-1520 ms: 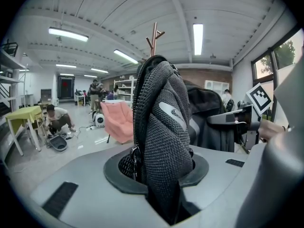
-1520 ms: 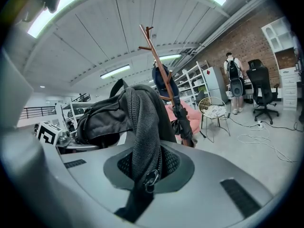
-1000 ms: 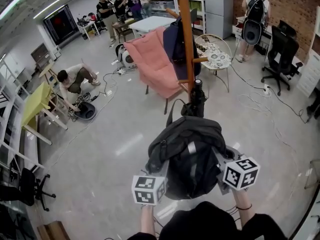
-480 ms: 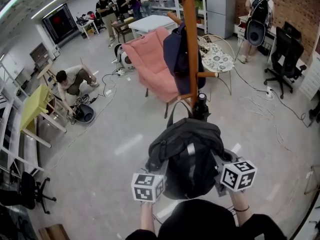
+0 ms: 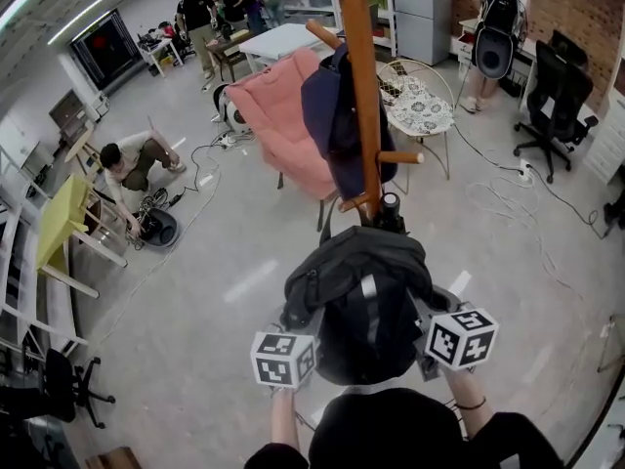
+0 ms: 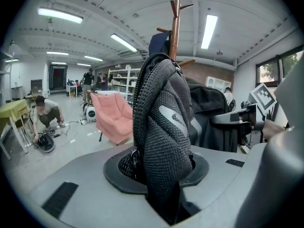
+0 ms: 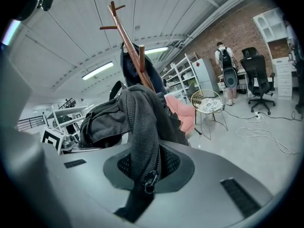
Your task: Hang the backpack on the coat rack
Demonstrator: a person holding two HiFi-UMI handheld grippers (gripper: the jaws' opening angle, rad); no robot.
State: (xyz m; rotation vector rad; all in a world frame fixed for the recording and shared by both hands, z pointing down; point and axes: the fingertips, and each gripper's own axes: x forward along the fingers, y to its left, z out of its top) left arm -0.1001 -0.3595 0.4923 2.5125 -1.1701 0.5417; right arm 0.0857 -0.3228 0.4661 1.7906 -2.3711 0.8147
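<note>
Rounded black fabric backpack (image 5: 366, 301), coarse mesh straps pinched tight in left gripper (image 6: 164, 198) and right gripper (image 7: 142, 194), near smooth brown wooden coat rack (image 5: 358, 86).

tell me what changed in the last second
The left gripper and right gripper carried the backpack nearer the coat rack. Both kept their grip on its straps. The dark jacket on the rack and the pink chair stayed put.

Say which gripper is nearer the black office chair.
Right. The right gripper lies down-left of the black office chair; the left gripper sits farther, past the black fabric backpack.
</note>
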